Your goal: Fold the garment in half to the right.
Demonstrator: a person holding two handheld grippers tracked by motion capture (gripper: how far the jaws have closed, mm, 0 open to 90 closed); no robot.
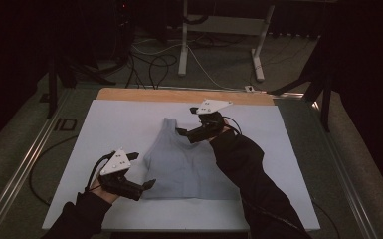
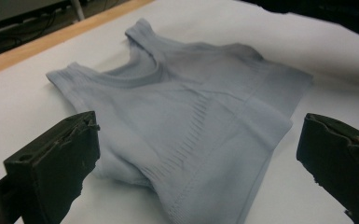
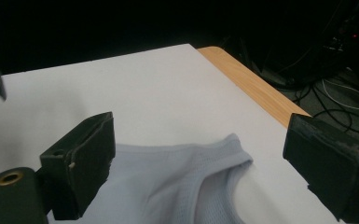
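A white sheet covers the table, whose wooden edge shows at the far side. The room beyond is dark, with cables on the floor and a desk frame. A pale blue tank top lies flat on the sheet. My left gripper sits just beside its bottom corner, jaws wide apart, holding nothing. My right gripper hovers over a shoulder strap, jaws also spread, forearm stretched across the garment.

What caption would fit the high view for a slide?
Two open hand-held grippers, left gripper and right gripper, approach a grey tank top lying on a white table.
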